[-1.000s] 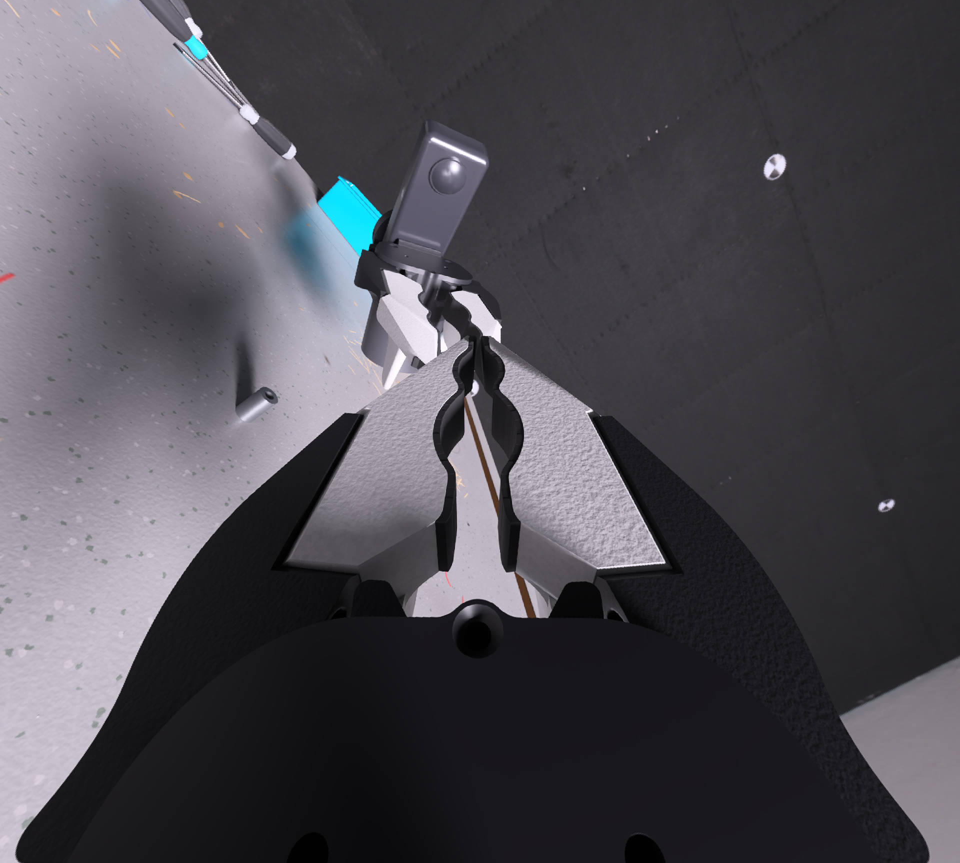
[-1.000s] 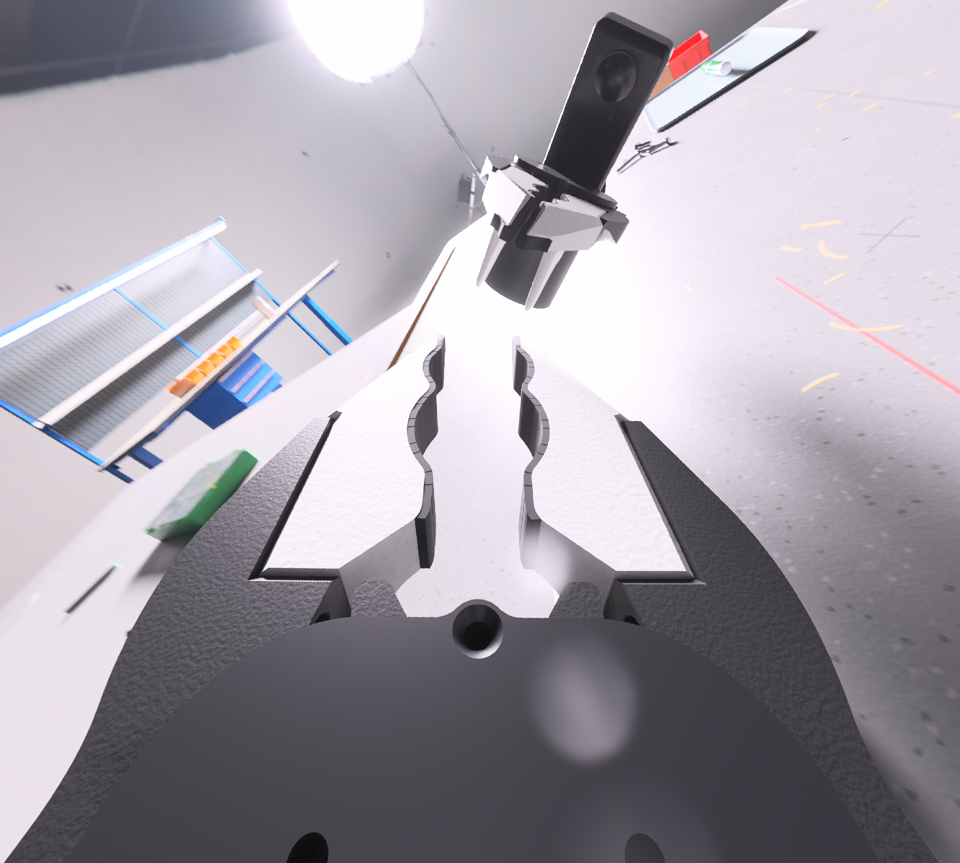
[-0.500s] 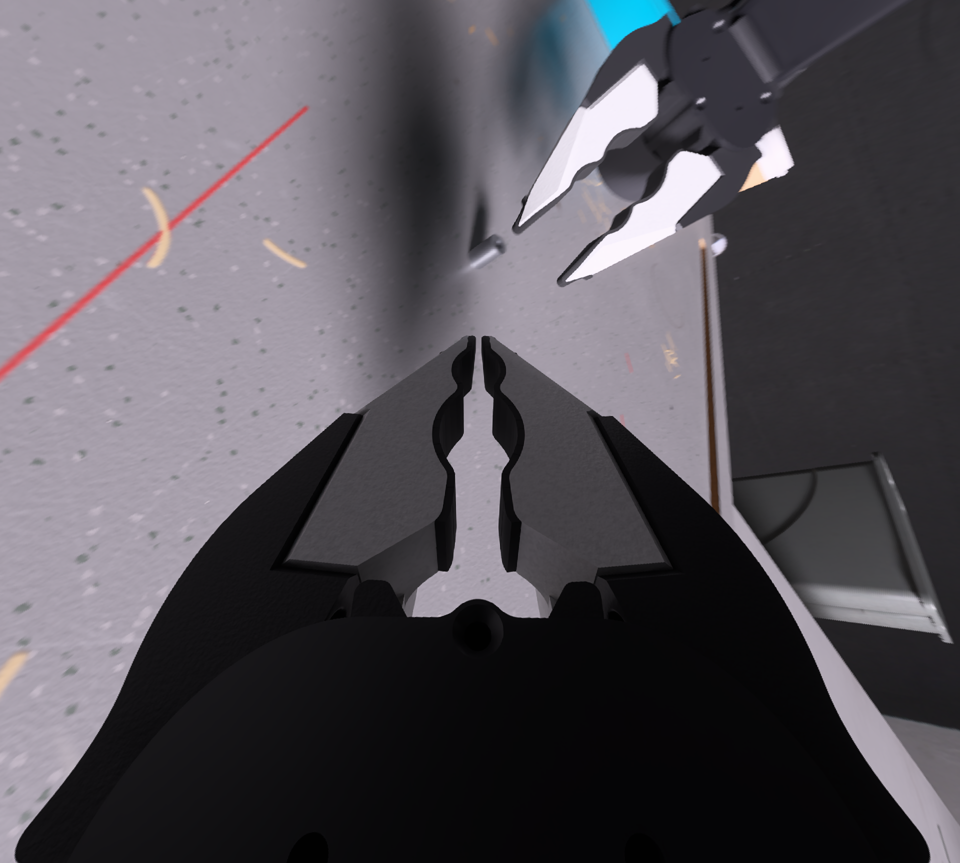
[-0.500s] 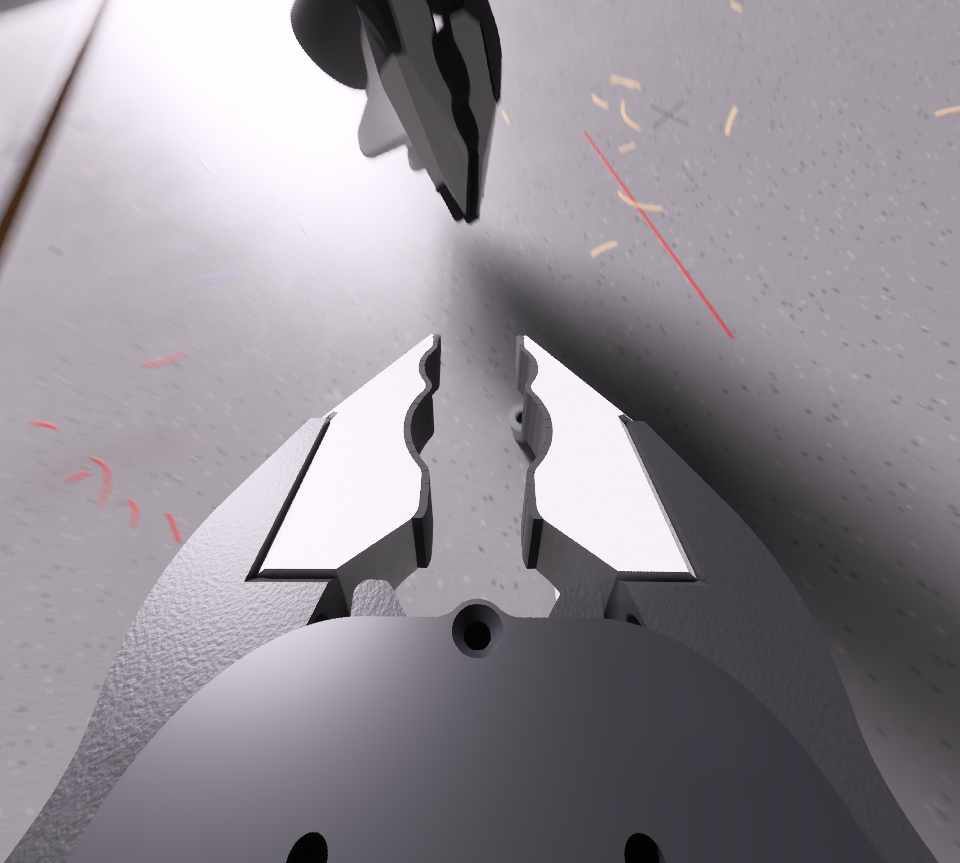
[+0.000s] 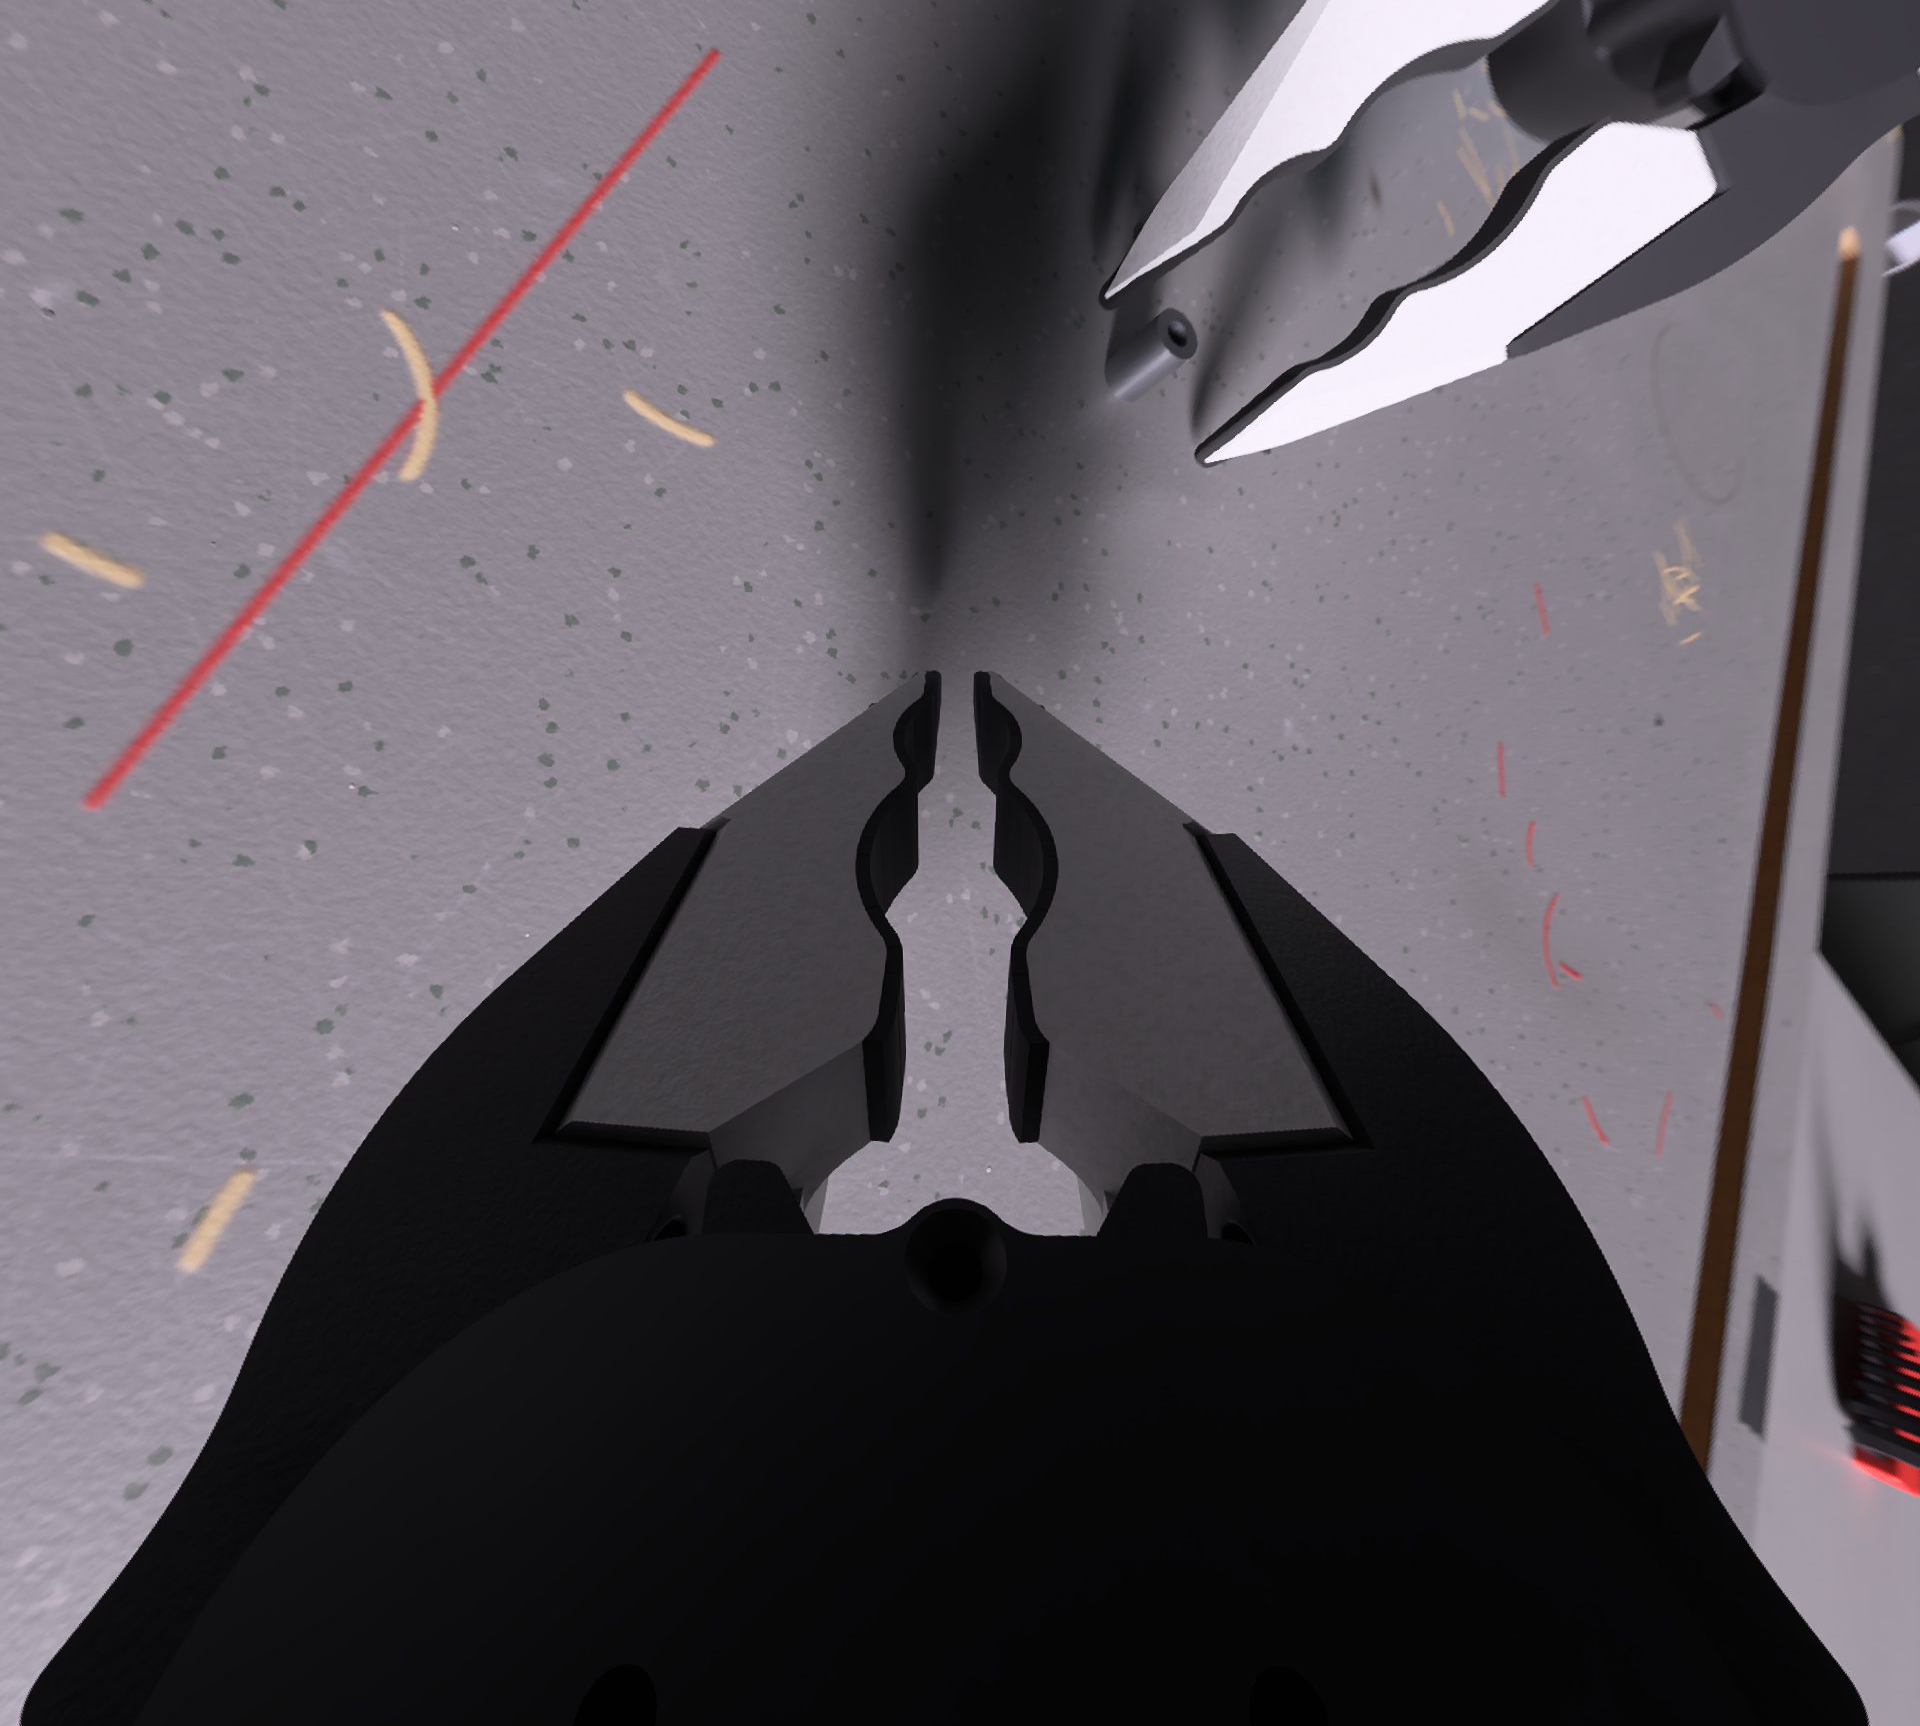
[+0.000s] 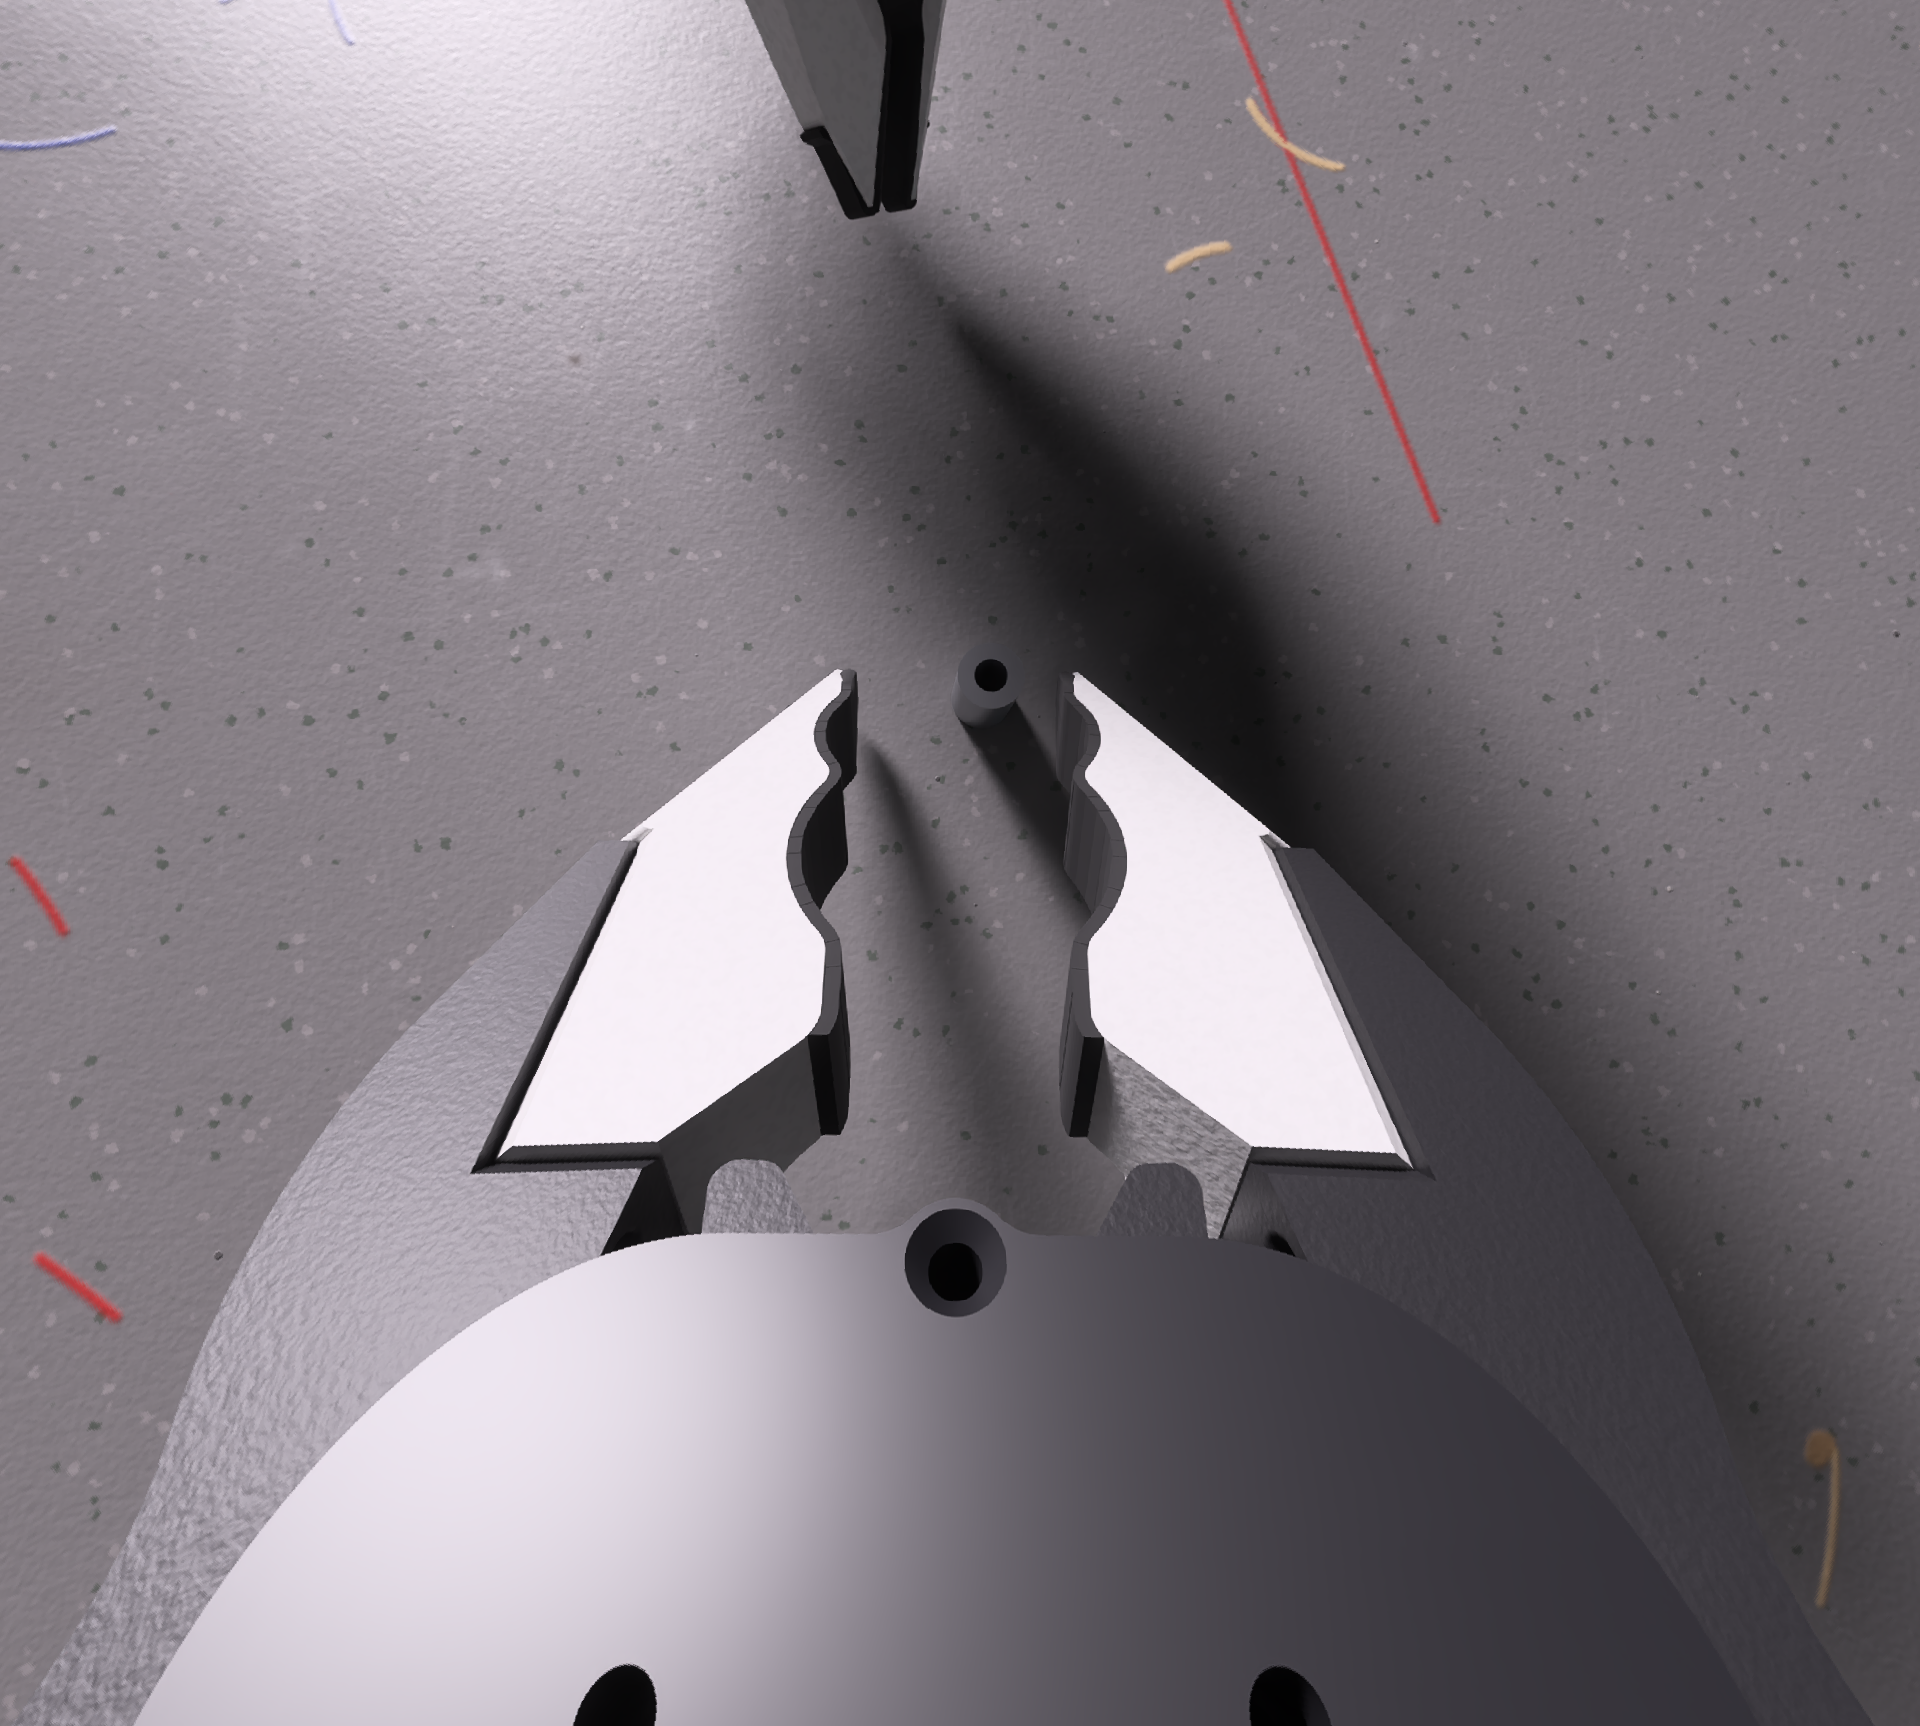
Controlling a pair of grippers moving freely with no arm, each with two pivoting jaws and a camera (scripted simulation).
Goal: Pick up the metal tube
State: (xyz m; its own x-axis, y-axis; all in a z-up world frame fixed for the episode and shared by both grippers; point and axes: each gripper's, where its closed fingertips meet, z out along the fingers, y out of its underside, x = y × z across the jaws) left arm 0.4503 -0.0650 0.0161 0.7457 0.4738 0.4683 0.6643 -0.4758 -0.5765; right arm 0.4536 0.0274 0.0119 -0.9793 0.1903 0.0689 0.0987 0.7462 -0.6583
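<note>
The metal tube [image 6: 987,702] lies on the speckled grey worktop [image 6: 416,481], one open end showing. The right tongs [image 6: 958,679] stand wide apart above it, with the tube between the two fingertips, nearer one finger than the other and touching neither. Nothing is held. From the left wrist view the same tube [image 5: 1148,354] lies between the tips of the right tongs [image 5: 1153,372], just under the upper white finger.

The left tongs [image 5: 954,679] are drawn nearly together, a narrow slit left between the tips, with only bare worktop [image 5: 520,741] showing through; they hold nothing and hang well apart from the tube. A red line [image 6: 1309,201] crosses the worktop near the tube, on its shadowed side.
</note>
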